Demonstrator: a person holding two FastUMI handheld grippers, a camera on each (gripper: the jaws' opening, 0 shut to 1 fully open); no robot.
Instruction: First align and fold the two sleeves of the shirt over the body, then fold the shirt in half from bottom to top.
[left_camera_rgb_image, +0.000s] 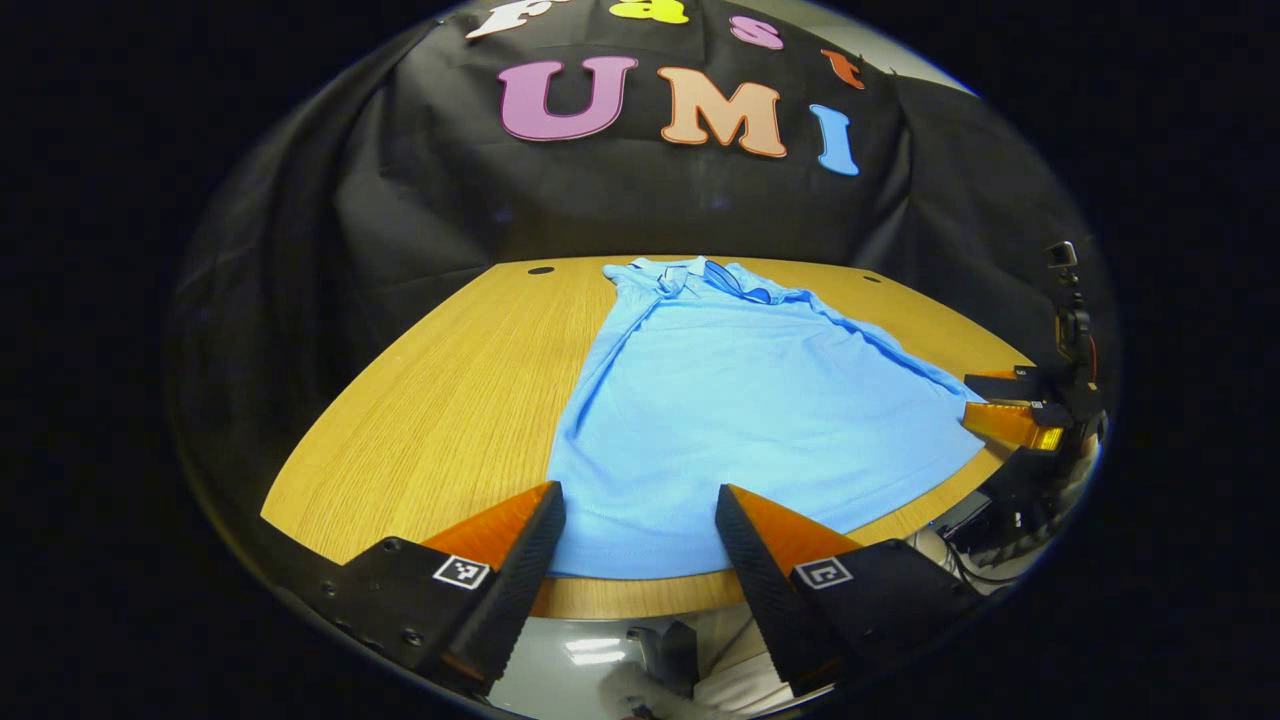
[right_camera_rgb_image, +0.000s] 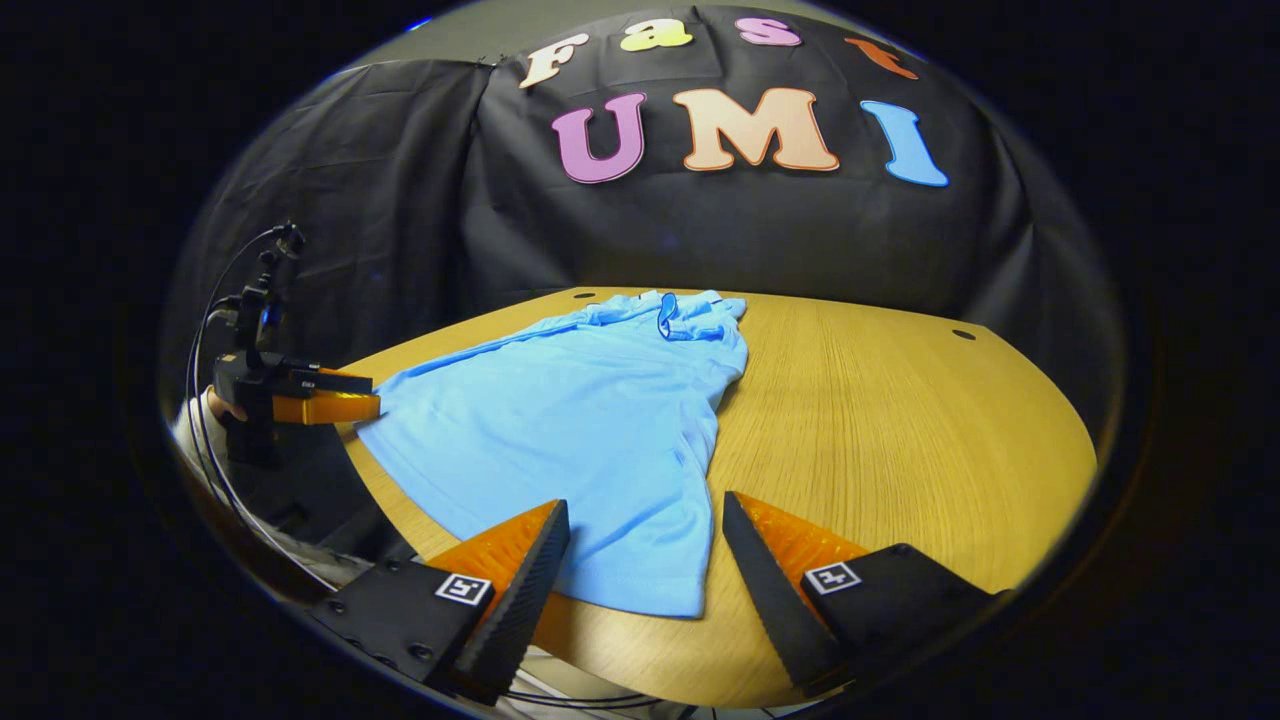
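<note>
A light blue polo shirt (left_camera_rgb_image: 740, 420) lies flat on the wooden table (left_camera_rgb_image: 450, 400), collar (left_camera_rgb_image: 730, 280) at the far end and hem along the near edge. My left gripper (left_camera_rgb_image: 638, 492) stands open over the hem's left end, with cloth showing between its fingers. In the right gripper view the shirt (right_camera_rgb_image: 580, 430) reaches toward my right gripper (right_camera_rgb_image: 645, 502), which is open over the hem's right corner. Each gripper is also seen from the side: the right gripper (left_camera_rgb_image: 1010, 405) by the shirt's right edge, the left gripper (right_camera_rgb_image: 335, 395) by its left edge.
Black cloth walls close off the back and sides of the table (right_camera_rgb_image: 900, 430). Small dark holes (left_camera_rgb_image: 540, 270) (right_camera_rgb_image: 963, 334) sit in the far tabletop. Bare wood lies left and right of the shirt. A hand (right_camera_rgb_image: 205, 405) and cables (right_camera_rgb_image: 205, 330) are behind the left gripper.
</note>
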